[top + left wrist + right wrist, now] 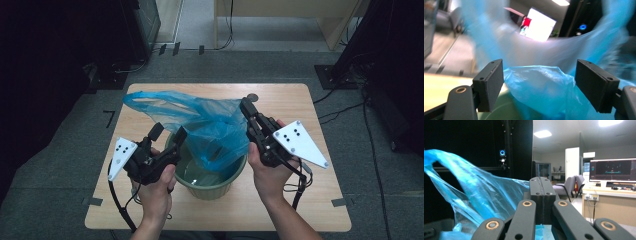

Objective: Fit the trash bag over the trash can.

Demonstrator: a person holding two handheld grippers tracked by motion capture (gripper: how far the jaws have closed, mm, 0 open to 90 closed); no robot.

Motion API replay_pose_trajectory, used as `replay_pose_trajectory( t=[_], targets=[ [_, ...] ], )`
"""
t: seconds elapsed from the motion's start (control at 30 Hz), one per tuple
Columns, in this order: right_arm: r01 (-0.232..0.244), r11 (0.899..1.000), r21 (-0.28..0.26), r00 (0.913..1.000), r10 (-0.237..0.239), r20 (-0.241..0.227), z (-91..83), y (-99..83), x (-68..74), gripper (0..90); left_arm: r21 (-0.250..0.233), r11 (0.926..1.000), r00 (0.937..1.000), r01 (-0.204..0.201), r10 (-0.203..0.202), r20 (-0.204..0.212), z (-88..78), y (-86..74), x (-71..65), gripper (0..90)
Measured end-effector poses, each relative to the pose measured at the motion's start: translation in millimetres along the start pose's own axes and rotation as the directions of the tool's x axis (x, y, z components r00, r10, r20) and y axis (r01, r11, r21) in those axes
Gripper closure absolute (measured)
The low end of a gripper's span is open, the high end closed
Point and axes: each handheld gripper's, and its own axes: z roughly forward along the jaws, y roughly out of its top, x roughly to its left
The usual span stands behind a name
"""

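Pinching blue bag [210, 127], right gripper [248, 111] raised; left gripper [167, 135] agape at bin [212, 187].

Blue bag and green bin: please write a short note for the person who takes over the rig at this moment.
Left tongs: open at the near-left rim of the green bin; bag film lies between the pads, not pressed.
Right tongs: shut on the blue bag, holding its right edge up above the bin.
Done: the bag's lower part hangs inside the bin, which stands on the wooden table.
Left: the bag's other end trails over the table behind; no edge is folded over the rim yet. Probably grip the left edge next.
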Motion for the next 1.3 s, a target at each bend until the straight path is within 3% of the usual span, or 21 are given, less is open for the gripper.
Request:
replay_pose_trajectory(
  t=[0.17,0.3,0.37,0.43,0.57,0.67,0.7,0.8,0.87,0.9,0.93,0.97,1.03,1.1,1.2,1.3],
  targets=[
    [-0.005,1.000,-0.027,0.9999,0.005,-0.010,-7.0,4.3,-2.1,90.0,0.038,0.9979,0.9984,0.053,-0.053,-0.021,-5.5,-3.9,11.4,22.6],
    [-0.003,0.999,-0.047,0.9997,0.002,-0.022,-11.9,6.0,-2.4,90.0,0.037,0.9941,0.9943,0.102,-0.101,-0.035,-9.0,-4.9,19.3,22.6],
    [0.004,0.999,-0.047,0.9995,-0.006,-0.031,-13.5,5.3,-1.5,90.0,0.016,0.9918,0.9919,0.126,-0.127,0.011,-11.3,-2.9,21.1,22.6],
    [0.010,0.999,-0.046,0.9991,-0.012,-0.040,-14.8,3.7,-0.8,90.0,-0.018,0.9922,0.9920,0.123,-0.122,0.031,-14.5,0.5,19.8,22.1],
    [0.014,0.999,-0.047,0.9986,-0.016,-0.050,-18.4,0.6,-1.9,90.0,-0.059,0.9801,0.9802,0.190,-0.185,0.070,-18.0,8.5,24.5,21.9],
    [0.023,0.999,-0.046,0.9980,-0.025,-0.058,-19.7,-0.9,-0.9,90.0,-0.045,0.9744,0.9743,0.220,-0.217,0.058,-12.6,14.3,25.7,21.9],
    [0.034,0.998,-0.045,0.9972,-0.037,-0.064,-20.1,-2.3,0.3,90.0,-0.043,0.9749,0.9750,0.218,-0.216,0.052,-11.0,16.0,24.5,21.8],
    [0.050,0.997,-0.051,0.9955,-0.054,-0.077,-21.8,-5.7,2.6,90.0,-0.009,0.9807,0.9804,0.195,-0.196,-0.023,-3.7,17.4,18.5,21.9],
    [0.046,0.997,-0.056,0.9955,-0.050,-0.081,-23.3,-7.0,2.7,90.0,0.031,0.9803,0.9792,0.195,-0.193,-0.062,2.7,13.8,18.3,21.9],
    [0.035,0.998,-0.060,0.9957,-0.040,-0.084,-24.5,-7.5,1.4,90.0,0.048,0.9800,0.9797,0.193,-0.190,-0.063,5.3,11.3,19.1,30.2],
    [0.035,0.998,-0.060,0.9957,-0.040,-0.084,-24.5,-7.5,1.4,90.0,0.062,0.9812,0.9812,0.183,-0.178,-0.075,6.9,8.9,19.1,30.2],
    [0.031,0.998,-0.060,0.9959,-0.036,-0.083,-25.3,-7.5,0.4,90.0,0.067,0.9835,0.9837,0.168,-0.162,-0.078,6.7,6.8,18.9,40.0],
    [0.028,0.998,-0.055,0.9960,-0.032,-0.084,-27.3,-7.8,-1.5,90.0,0.065,0.9899,0.9915,0.126,-0.123,-0.042,2.8,4.4,19.0,63.4],
    [0.033,0.998,-0.050,0.9959,-0.037,-0.082,-31.1,-8.3,-3.4,90.0,0.060,0.9927,0.9945,0.104,-0.105,0.004,-3.6,5.2,19.6,77.3],
    [0.027,0.999,-0.032,0.9962,-0.030,-0.082,-40.0,-8.4,-5.7,90.0,0.063,0.9946,0.9943,0.083,-0.087,0.061,-15.3,8.2,22.2,88.3],
    [0.031,0.999,-0.017,0.9956,-0.032,-0.088,-52.0,-8.0,-5.7,90.0,0.085,0.9955,0.9926,0.043,-0.052,0.110,-28.4,9.7,24.2,90.0]
  ],
)
